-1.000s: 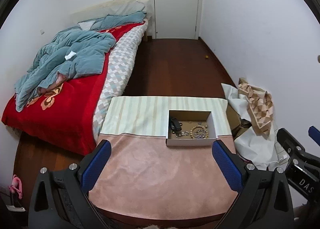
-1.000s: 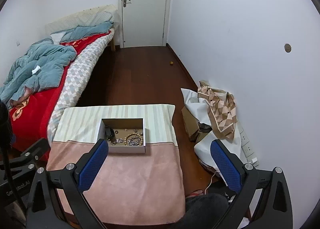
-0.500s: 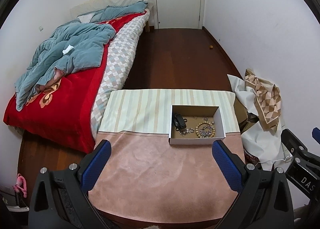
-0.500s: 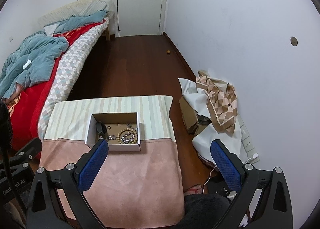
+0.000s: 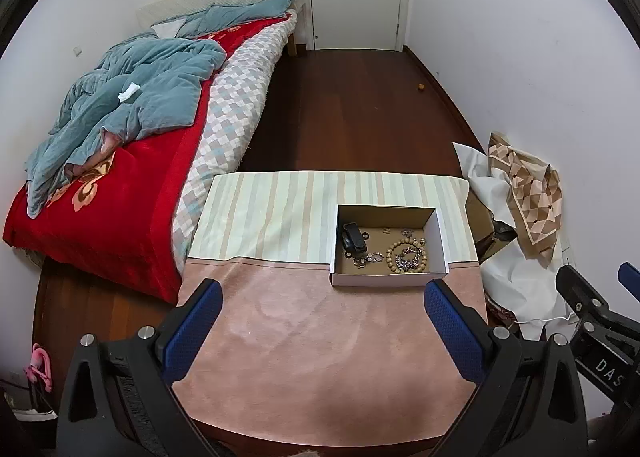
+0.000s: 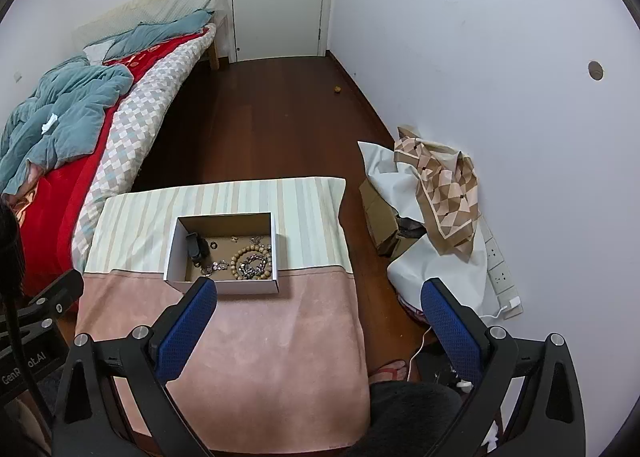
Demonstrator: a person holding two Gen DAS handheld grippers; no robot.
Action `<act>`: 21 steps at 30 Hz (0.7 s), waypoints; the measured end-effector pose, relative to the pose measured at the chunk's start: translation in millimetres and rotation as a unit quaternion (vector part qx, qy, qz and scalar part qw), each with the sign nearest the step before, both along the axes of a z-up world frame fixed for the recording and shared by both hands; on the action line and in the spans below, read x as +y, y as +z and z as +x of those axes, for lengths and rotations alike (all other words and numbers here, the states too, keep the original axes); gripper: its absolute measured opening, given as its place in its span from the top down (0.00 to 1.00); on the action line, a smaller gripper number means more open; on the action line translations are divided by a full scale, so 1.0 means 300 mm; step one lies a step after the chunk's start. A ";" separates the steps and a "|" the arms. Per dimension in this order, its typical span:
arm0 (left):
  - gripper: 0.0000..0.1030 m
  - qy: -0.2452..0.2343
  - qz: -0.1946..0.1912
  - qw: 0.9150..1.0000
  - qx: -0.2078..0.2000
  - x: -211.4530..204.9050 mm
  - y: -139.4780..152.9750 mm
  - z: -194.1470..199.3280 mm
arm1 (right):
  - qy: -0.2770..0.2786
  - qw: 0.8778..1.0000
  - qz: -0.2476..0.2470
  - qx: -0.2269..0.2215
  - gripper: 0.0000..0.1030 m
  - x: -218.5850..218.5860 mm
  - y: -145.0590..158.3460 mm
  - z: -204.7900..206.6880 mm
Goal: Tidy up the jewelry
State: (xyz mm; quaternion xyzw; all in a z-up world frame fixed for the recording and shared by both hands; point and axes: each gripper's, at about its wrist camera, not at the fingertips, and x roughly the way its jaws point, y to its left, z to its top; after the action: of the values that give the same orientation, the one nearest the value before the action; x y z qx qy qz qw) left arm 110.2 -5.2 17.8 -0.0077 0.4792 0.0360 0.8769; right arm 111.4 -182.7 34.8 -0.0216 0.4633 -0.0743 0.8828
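A shallow white cardboard box [image 5: 387,279] with a brown floor sits near the table's [image 5: 320,357] far right corner, across the seam between the soft pink cloth and the striped cloth. Inside lie a round wooden bead bracelet [image 5: 405,255], tangled metal chains [image 5: 366,259] and a black clasp-like piece [image 5: 353,238]. Both the left gripper [image 5: 320,331] and right gripper [image 6: 318,327] hover with blue textured fingers spread wide, empty. Both views now sit closer to the box than a second ago.

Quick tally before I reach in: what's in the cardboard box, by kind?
Inside the cardboard box:
Black case: 1
Wooden bead bracelet: 1
Silver chain bracelet: 1
Gem-link bracelet: 1
Small pieces near the back, too tiny to identify: about 3
Total: about 7
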 end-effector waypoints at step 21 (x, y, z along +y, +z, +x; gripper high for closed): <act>0.00 0.001 0.001 1.000 0.001 0.002 -0.012 -0.009 | 0.012 1.000 0.007 0.011 0.00 0.016 -0.003 0.002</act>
State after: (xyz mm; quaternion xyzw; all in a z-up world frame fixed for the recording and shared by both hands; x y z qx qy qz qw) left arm 107.4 -4.5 14.3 -0.0070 0.4797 0.0376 0.8766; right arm 112.0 -177.9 33.8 -0.0215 0.4732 -0.0601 0.8786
